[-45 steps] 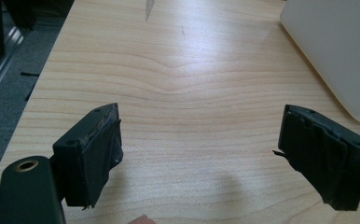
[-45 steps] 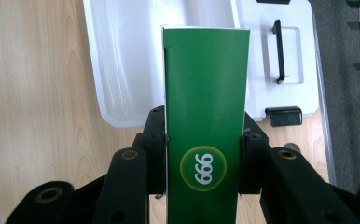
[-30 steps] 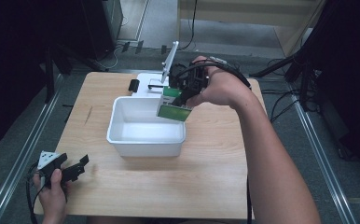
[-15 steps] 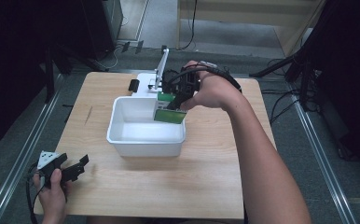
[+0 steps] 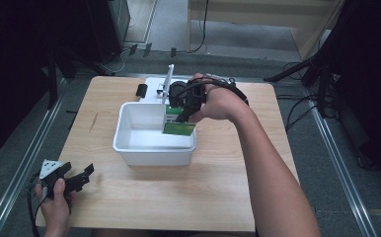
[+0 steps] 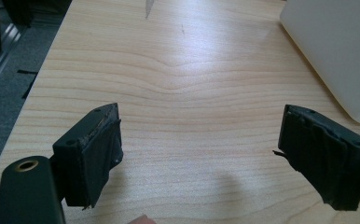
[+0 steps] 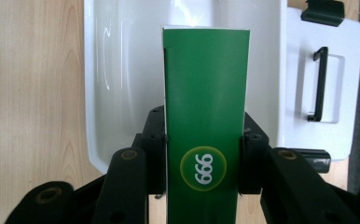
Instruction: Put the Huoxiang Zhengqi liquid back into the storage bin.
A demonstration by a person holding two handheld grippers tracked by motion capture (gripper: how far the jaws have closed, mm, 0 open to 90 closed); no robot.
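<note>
From above, the right gripper (image 5: 184, 109) holds a green box (image 5: 178, 128) over the white tub (image 5: 151, 154) on the worktop (image 5: 213, 182); the left gripper (image 5: 72, 178) rests near the front-left corner.

Left gripper view: fingers (image 6: 96, 154) spread wide, empty.

Right gripper view: fingers (image 7: 155, 144) clamp the box's sides above the tub, beside its lid (image 7: 322, 84).

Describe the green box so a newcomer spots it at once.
Start at the white tub in the middle of the table. Over its far right corner the right tool grips a slim box by its sides. It is the only green thing there, with a yellow-ringed 999 badge.
</note>
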